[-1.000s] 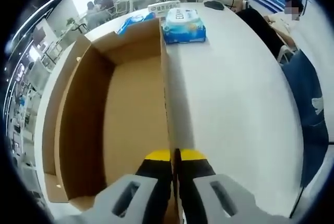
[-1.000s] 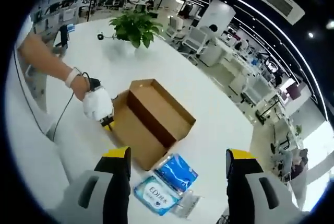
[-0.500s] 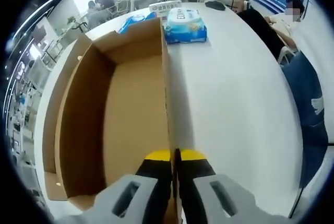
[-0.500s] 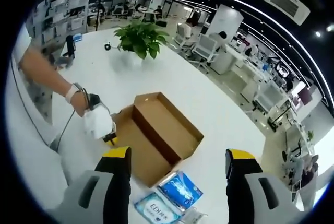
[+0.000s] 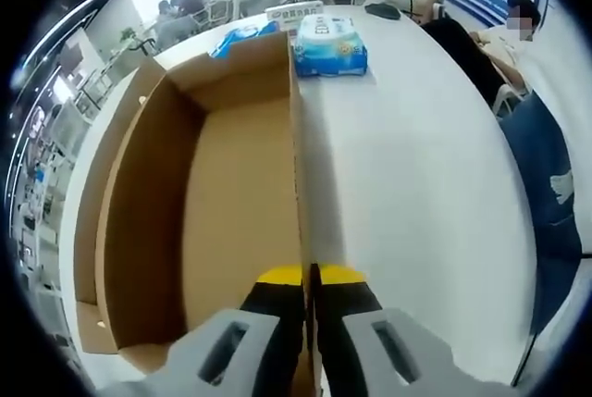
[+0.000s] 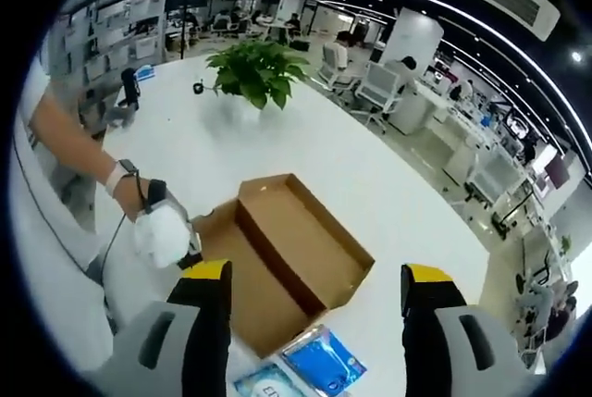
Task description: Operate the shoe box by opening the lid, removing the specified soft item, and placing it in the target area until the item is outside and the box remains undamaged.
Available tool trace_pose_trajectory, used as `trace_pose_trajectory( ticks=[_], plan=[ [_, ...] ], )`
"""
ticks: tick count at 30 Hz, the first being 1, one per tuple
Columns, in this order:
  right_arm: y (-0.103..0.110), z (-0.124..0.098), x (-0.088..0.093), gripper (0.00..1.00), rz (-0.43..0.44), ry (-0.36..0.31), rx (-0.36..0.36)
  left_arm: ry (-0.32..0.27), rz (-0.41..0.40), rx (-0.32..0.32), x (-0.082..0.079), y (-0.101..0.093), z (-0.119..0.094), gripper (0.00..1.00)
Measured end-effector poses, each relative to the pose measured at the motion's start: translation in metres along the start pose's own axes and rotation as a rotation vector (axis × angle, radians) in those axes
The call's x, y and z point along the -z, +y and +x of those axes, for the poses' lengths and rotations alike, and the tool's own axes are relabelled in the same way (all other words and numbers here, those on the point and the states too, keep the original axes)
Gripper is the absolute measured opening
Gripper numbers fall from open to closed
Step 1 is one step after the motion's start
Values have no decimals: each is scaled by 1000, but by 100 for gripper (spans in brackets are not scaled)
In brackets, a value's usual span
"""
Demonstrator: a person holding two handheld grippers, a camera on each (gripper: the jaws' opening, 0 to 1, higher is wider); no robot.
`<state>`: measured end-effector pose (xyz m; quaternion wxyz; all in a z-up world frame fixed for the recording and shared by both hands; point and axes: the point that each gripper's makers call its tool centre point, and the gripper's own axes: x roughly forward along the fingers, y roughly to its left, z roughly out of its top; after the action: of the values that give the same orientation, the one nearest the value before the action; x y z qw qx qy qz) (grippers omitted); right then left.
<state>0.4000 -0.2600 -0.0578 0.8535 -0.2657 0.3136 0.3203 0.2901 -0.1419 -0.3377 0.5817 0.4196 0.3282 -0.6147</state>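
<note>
While the left claw [image 5: 310,277] is clenched on the long side wall of the shoe box [image 5: 222,203], running up the middle of the left gripper view, the work in hand looks like the close of the job: the box stands open and bare inside, and the soft item, a blue-and-white pack of wipes [image 5: 329,45], lies outside it on the white tabletop [image 5: 416,193] at upper centre, just beyond the box's far corner, with a second blue packet [image 5: 239,38] near it behind the far wall. To do this well, I judge the pinch on the thin cardboard should stay light and square, with no twisting or lifting by that one wall, and should be let go straight apart so the wall does not crease. The right claw [image 6: 314,291] is released, its jaws spread wide and empty at the bottom of the right gripper view, high above the box [image 6: 287,249], the packs [image 6: 319,365] at lower centre and a potted plant [image 6: 257,68] at the top. Against the earlier frames, the right gripper view has pulled back and up, so the packs sit lower and are partly cut off, while the left gripper view is almost unchanged, the grip on the wall the same.
</note>
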Motion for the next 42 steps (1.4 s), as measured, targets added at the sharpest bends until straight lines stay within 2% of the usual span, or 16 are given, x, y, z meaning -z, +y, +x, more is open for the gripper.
trace_pose_trajectory(
  ticks=[15, 18, 28, 37, 42],
  plan=[
    [-10, 29, 6, 74, -7, 39, -34, 5, 22, 0, 0, 0, 1, 2],
    [-3, 33, 4, 75, 33, 31, -52, 0, 15, 11, 1, 1, 2, 1],
    [-2, 57, 7, 72, 33, 56, -77, -16, 2, 13, 0, 1, 1, 1],
    [0, 80, 18, 68, 2, 108, -96, -20, -9, 18, -1, 1, 1, 1],
    [0, 89, 26, 68, 14, 130, -111, -20, -13, 17, 0, 1, 2, 1]
  ],
)
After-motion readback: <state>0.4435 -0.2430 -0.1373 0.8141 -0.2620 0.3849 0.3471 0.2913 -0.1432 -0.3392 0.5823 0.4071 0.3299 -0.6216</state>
